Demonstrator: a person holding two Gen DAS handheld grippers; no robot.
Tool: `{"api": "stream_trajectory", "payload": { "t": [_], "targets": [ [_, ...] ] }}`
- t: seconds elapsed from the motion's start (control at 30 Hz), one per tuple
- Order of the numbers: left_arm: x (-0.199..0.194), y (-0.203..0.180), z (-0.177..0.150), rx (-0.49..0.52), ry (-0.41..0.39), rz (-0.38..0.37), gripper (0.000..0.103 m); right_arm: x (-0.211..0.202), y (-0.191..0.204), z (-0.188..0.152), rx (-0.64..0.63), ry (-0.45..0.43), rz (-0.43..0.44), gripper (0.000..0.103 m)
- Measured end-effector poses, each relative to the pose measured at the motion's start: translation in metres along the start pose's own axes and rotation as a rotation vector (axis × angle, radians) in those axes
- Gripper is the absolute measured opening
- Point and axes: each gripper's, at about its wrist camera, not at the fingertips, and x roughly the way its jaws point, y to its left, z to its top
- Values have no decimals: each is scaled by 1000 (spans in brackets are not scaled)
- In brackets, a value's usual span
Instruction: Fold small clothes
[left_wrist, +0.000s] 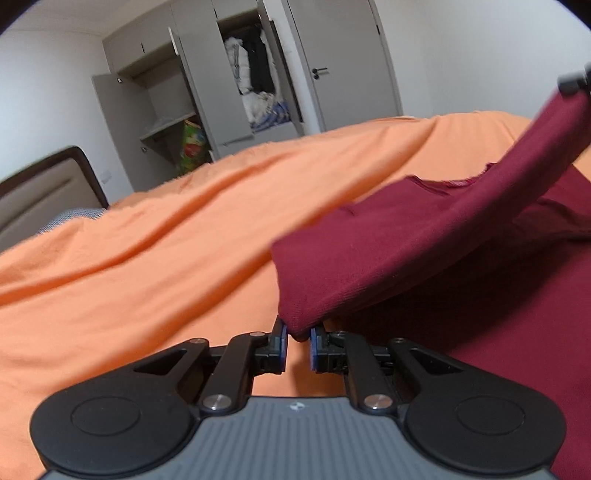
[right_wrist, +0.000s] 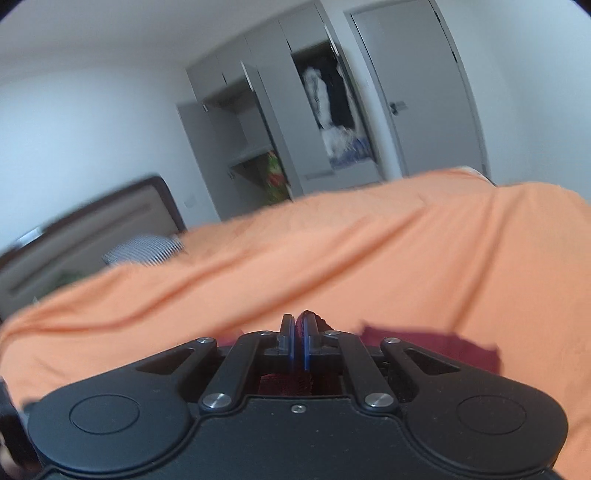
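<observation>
Left gripper (left_wrist: 298, 338) nips a corner of the dark red knit garment (left_wrist: 406, 251); right gripper (right_wrist: 300, 334) clamps another bit of it.

Both black two-finger tools w/ blue pads sit low over the orange bed sheet (left_wrist: 155, 251). Left jaws sit a little apart, w/ a cloth corner pinched between them; right jaws nearly closed on a red fold. Garment partly lifted, upper edge stretched taut toward upper right in left view, rest lying on the sheet. Grey wardrobe (left_wrist: 207, 92) w/ doors open stands behind the bed, motion blur in right view.
</observation>
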Motion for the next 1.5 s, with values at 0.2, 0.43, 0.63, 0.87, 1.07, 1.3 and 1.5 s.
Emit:
{"api": "stream_trajectory", "payload": {
  "t": [0.2,0.43,0.63,0.87,1.07,1.3,1.5],
  "targets": [
    [-1,22,-17,-105,32,-63,60,5,-29,-57,77,108,-67,7],
    [-11,65,-17,-253,11,-142,85,6,-36,-80,148,150,-68,28],
    [34,87,13,-405,30,-232,89,5,-43,-75,170,151,-71,62],
    [106,93,36,-539,115,-366,48,20,-48,-75,199,161,-102,49],
    [98,88,52,-532,29,-379,5,27,-32,-70,134,146,-87,2],
    [74,92,79,-433,-88,-280,4,31,-1,-46,-27,60,-109,2],
    [104,94,71,-451,-38,-259,4,49,-5,-45,-38,91,-144,2]
  ]
}}
